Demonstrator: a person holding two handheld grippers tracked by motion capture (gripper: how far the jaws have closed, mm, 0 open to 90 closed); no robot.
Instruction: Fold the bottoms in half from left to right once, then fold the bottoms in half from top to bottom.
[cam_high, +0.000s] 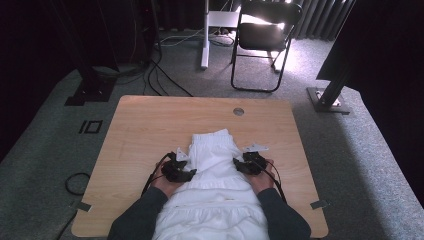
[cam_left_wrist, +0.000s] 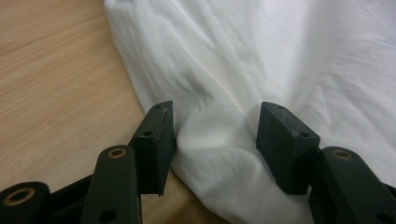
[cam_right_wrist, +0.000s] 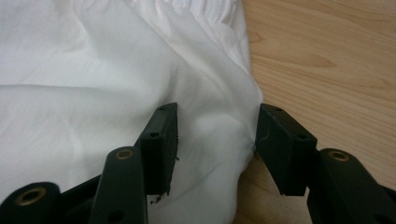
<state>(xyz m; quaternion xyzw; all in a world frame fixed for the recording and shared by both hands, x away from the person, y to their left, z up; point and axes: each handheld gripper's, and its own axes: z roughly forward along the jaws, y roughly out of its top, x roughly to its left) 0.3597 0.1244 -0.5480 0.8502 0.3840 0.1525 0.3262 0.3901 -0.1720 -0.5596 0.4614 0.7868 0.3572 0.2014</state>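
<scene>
White garment (cam_high: 215, 175), near end cut off below

A white garment (cam_high: 212, 175) lies on the worktop (cam_high: 150, 125) between the left hand-held gripper (cam_high: 184, 165) and right hand-held gripper (cam_high: 246, 161).

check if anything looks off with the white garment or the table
Nothing is spilled or damaged. The white garment is rumpled and hangs over the table's near edge. The left gripper and right gripper straddle its side edges, jaws open.
</scene>
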